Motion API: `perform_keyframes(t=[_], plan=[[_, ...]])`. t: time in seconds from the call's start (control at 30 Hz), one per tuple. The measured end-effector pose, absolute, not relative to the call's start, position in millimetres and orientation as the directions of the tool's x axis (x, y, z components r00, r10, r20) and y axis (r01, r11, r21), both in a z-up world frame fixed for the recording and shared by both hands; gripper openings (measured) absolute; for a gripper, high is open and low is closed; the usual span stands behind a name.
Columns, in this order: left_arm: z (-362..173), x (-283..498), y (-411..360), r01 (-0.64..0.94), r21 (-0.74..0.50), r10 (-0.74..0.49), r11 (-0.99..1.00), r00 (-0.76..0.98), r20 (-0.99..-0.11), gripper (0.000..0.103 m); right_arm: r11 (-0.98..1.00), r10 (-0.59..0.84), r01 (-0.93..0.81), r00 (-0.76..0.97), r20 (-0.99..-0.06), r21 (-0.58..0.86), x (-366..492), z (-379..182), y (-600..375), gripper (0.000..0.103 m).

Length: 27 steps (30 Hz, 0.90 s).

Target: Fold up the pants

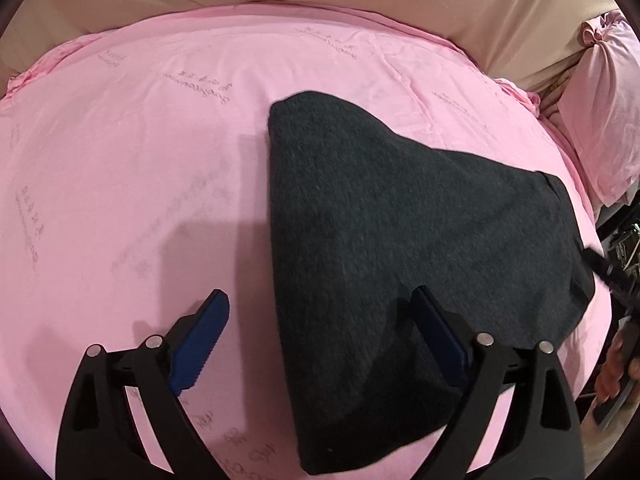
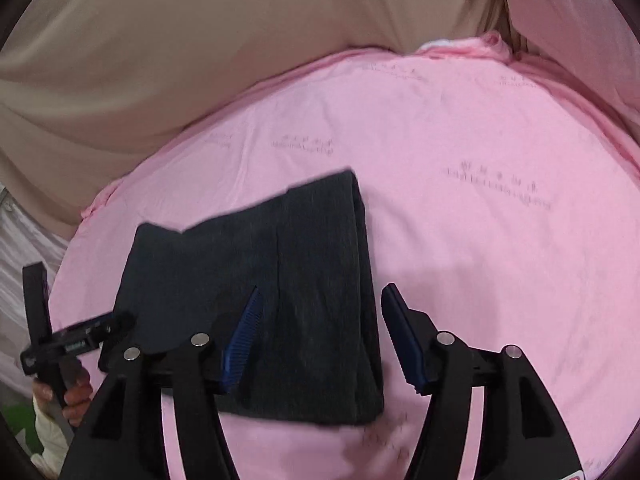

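a bed point(image 1: 132, 152) fills both views, covered by a smooth pink sheet point(image 2: 460, 240) printed with faint grey script and lightly creased, its edge gathered into small ruffles at the far side. behind it hangs a beige, softly draped fabric backdrop point(image 2: 180, 60), and in the left wrist view a pink pillow point(image 1: 604, 120) with a frilled edge stands at the right end of the bed. the pants point(image 1: 400, 248) lie flat on the sheet, folded into a compact dark charcoal bundle of a fine ribbed or heathered knit, with thick rounded fold edges and one stepped corner where the layers do not line up. the left tool point(image 1: 316, 340) hovers over the near part of the bundle with its jaws spread wide and released, one ridged blue pad over the pink sheet and the other over the dark cloth, gripping nothing. the right tool point(image 2: 320, 336) is likewise released, its jaws parted over the near right edge of the pants point(image 2: 280, 280); one blue serrated pad is over the fabric, the other over the sheet. in the right wrist view a hand point(image 2: 68, 392) holds the handle of the left tool at the lower left.
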<state>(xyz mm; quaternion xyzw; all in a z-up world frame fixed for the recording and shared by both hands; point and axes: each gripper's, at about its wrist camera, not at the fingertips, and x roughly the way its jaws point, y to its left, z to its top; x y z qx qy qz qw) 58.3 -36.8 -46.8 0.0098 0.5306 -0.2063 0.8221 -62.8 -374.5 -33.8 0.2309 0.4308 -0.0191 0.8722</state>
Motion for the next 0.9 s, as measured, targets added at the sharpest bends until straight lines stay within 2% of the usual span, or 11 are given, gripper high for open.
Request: perform_keyframes(t=[0.13,0.3,0.37,0.43,0.47,0.5,0.53,0.57,0.63,0.8,0.9], plan=[[-52.1,54.4,-43.5,0.346,-0.192,-0.316,0.918,0.346,-0.883,0.09,0.874,0.203,0.247,0.596,-0.777,0.418,-71.5,-58.4,-372.1,0.068],[-51.1,56.3,-46.2,0.345,-0.194,-0.317,0.918,0.346,-0.883,0.089,0.877,0.207,0.225,0.62,-0.757,0.424,-71.2,-61.8,-365.0,0.083],[-50.2,56.4,-47.7,0.357,-0.193,-0.322,0.914,0.349,-0.88,0.082,0.891,0.188,0.215,0.626,-0.757,0.4,-69.4,-62.1,-360.1,0.086],[-47.6,55.9,-48.4,0.375,-0.222,-0.355,0.9,0.337,-0.872,0.053,0.901,0.174,0.208,0.631,-0.756,0.38,-67.6,-61.6,-355.8,0.086],[-45.5,56.4,-48.4,0.375,-0.237,-0.367,0.896,0.328,-0.87,0.049,0.902,0.171,0.208,0.633,-0.755,0.379,-66.9,-61.8,-354.3,0.079],[-43.7,56.9,-47.9,0.372,-0.237,-0.367,0.897,0.331,-0.869,0.037,0.903,0.165,0.213,0.631,-0.758,0.373,-66.5,-61.8,-353.4,0.074],[-41.5,58.0,-46.4,0.371,-0.249,-0.377,0.895,0.327,-0.867,0.024,0.902,0.164,0.216,0.628,-0.76,0.373,-66.4,-60.6,-353.8,0.063],[-37.7,60.2,-42.4,0.361,-0.264,-0.386,0.894,0.323,-0.864,0.02,0.889,0.198,0.208,0.628,-0.752,0.408,-66.7,-59.3,-356.3,0.045],[-32.2,65.0,-34.8,0.355,-0.316,-0.426,0.88,0.297,-0.855,0.015,0.874,0.228,0.201,0.634,-0.739,0.442,-69.1,-52.1,-359.3,0.035],[2.8,56.1,5.5,0.373,-0.397,-0.505,0.839,0.259,-0.823,0.013,0.842,0.37,0.063,0.657,-0.657,0.537,-90.7,-10.8,-340.2,0.028],[14.0,41.3,43.6,0.359,-0.395,-0.495,0.846,0.254,-0.831,0.014,0.836,0.427,0.02,0.601,-0.675,0.548,-105.1,-22.3,-316.1,0.028]])
